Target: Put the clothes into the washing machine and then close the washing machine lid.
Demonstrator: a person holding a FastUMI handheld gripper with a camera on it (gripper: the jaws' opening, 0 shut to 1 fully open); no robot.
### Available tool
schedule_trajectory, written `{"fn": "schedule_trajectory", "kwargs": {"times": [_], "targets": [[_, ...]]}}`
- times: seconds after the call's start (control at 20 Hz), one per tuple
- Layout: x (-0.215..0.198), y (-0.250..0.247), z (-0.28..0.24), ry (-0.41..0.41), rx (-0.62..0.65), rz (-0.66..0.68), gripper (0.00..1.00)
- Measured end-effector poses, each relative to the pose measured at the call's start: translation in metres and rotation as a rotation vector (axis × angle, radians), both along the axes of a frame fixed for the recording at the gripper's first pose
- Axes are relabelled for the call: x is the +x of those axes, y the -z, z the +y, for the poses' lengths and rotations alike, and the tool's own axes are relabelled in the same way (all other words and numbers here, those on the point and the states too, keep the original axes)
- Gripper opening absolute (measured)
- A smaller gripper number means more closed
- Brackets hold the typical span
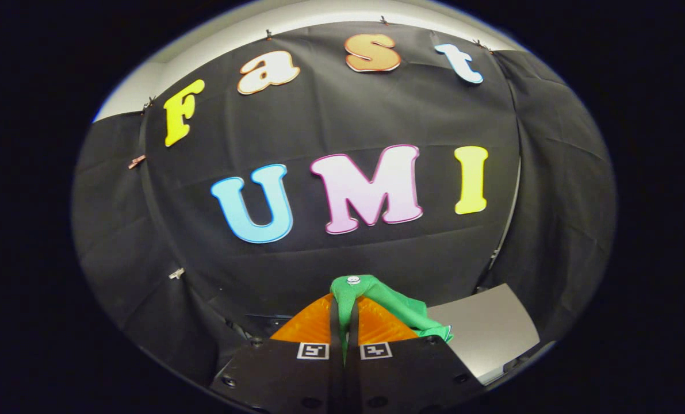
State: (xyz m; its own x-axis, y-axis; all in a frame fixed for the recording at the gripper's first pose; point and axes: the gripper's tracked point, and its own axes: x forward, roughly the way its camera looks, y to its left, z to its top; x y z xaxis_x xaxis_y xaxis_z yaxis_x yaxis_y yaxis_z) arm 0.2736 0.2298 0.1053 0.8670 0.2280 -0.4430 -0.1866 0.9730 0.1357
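Observation:
A green garment (397,307) with a small silver snap button near its top is pinched between my two fingers. My gripper (345,313) is shut on it, held up in the air and facing the black cloth wall. The cloth bunches over the fingertips and hangs off to the right of the right finger. A pale grey flat surface (486,333), possibly part of the washing machine or a table, lies low to the right beyond the fingers; I cannot tell which.
The black cloth wall (342,115) stands close ahead and wraps round both sides. A dark edge of some object (267,317) shows just left of the fingers, low down.

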Motion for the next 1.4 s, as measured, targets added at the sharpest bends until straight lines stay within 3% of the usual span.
{"fn": "schedule_trajectory", "kwargs": {"times": [0.55,1.05,1.4], "targets": [[-0.025,0.085,0.13,-0.186,0.014,0.099,0.05],[-0.031,0.219,0.153,-0.218,-0.101,0.22,0.05],[-0.029,0.317,0.13,-0.174,-0.199,0.316,0.05]]}}
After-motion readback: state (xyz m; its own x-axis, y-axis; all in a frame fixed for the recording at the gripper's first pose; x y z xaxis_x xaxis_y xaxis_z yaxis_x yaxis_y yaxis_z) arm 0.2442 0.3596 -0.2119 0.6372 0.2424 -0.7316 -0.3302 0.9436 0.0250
